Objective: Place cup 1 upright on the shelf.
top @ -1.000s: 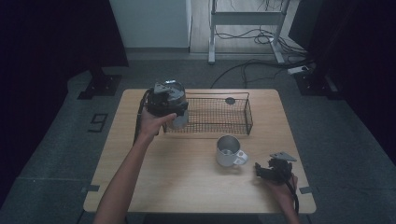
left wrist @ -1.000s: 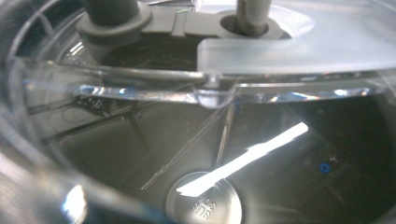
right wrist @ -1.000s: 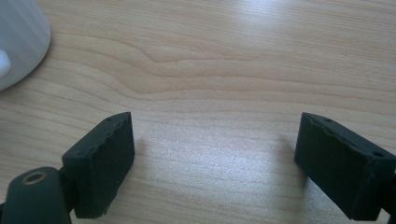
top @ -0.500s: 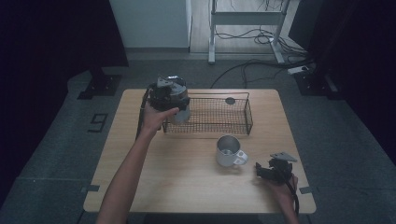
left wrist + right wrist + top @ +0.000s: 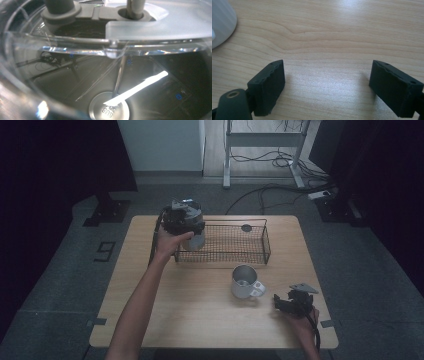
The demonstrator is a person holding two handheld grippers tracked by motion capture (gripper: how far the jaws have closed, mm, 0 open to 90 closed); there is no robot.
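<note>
My left gripper [image 5: 182,218] hangs over the left end of the wire basket [image 5: 252,258], shut on a clear cup [image 5: 196,240] that dangles below it inside the basket's end. The left gripper view looks straight into that cup [image 5: 75,80], down to its steel bottom [image 5: 109,110], with a frosted lid piece [image 5: 155,23] across the top. My right gripper [image 5: 278,303] rests on the table near the front right corner. Its jaws have just been closing a little and stand apart over bare wood [image 5: 327,72], with nothing between them. A pale mug [image 5: 244,282] [image 5: 219,22] stands just left of it.
The wooden table [image 5: 190,315] has bare wood at the front left and centre. A small black round object [image 5: 246,227] lies at the basket's far side. Dark floor, cables and a metal stand lie beyond the table.
The left hand has carried the cup a little farther back at the basket's left end. The right hand has stayed in place.
</note>
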